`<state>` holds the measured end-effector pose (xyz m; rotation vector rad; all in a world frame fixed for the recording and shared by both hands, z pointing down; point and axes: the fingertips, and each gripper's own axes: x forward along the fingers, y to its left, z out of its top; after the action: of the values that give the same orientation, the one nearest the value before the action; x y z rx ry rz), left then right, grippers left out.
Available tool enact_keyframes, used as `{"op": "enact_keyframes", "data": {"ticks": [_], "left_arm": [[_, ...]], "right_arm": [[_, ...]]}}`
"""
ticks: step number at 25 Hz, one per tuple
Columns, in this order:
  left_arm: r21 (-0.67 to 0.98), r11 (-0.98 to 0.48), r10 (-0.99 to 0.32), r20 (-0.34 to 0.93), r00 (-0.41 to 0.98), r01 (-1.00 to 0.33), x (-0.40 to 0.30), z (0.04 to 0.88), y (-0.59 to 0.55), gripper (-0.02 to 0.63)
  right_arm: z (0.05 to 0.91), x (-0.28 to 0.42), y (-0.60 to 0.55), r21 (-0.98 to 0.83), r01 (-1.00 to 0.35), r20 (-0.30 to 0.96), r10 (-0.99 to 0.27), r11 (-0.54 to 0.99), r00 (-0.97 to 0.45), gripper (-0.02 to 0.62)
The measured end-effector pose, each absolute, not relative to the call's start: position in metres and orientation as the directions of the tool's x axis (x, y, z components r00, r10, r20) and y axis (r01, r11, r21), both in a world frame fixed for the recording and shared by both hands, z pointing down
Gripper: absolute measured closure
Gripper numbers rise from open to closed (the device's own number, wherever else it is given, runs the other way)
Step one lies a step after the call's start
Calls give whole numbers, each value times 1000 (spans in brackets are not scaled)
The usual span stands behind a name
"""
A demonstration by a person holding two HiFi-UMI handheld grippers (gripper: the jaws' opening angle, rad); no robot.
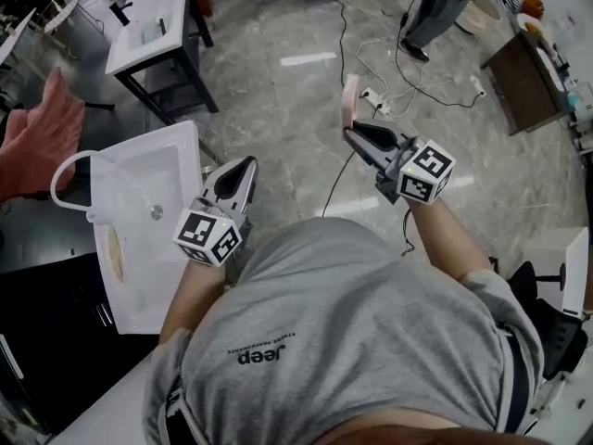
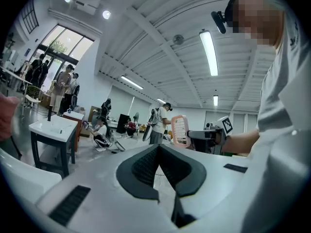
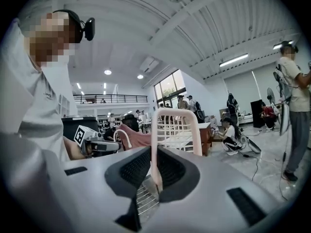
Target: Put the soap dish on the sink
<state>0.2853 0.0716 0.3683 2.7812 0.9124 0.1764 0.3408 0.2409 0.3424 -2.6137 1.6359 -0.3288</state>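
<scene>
A pink slatted soap dish (image 1: 350, 100) stands on edge between the jaws of my right gripper (image 1: 357, 135), which is shut on its lower rim. It hangs over the marble floor, right of the sink. In the right gripper view the soap dish (image 3: 177, 129) rises upright from the pads (image 3: 167, 166). The white sink (image 1: 182, 151) with a white faucet (image 1: 69, 179) lies at the left. My left gripper (image 1: 246, 165) hovers just off the sink's right edge, jaws shut with nothing in them. In the left gripper view the soap dish (image 2: 180, 131) shows ahead, to the right.
A pink cloth (image 1: 42, 133) hangs left of the sink. A second white sink on a black frame (image 1: 148, 26) stands farther off. Cables and a power strip (image 1: 380, 100) lie on the floor ahead. A brown table (image 1: 523, 82) and a standing person (image 1: 431, 12) are at the far right.
</scene>
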Motion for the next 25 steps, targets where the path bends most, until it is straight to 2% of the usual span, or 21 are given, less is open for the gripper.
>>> {"op": "enact_keyframes", "data": {"ticks": [9, 16, 25], "left_arm": [[230, -850, 500, 75, 863, 473, 313, 375, 53, 592], [228, -914, 361, 72, 930, 337, 347, 372, 69, 592], [283, -949, 162, 70, 984, 136, 390, 376, 75, 592]], "right_arm": [[343, 393, 214, -156, -930, 144, -939, -333, 312, 502], [341, 448, 238, -167, -960, 121, -971, -225, 207, 502], [343, 516, 261, -45, -995, 212, -974, -90, 79, 502]]}}
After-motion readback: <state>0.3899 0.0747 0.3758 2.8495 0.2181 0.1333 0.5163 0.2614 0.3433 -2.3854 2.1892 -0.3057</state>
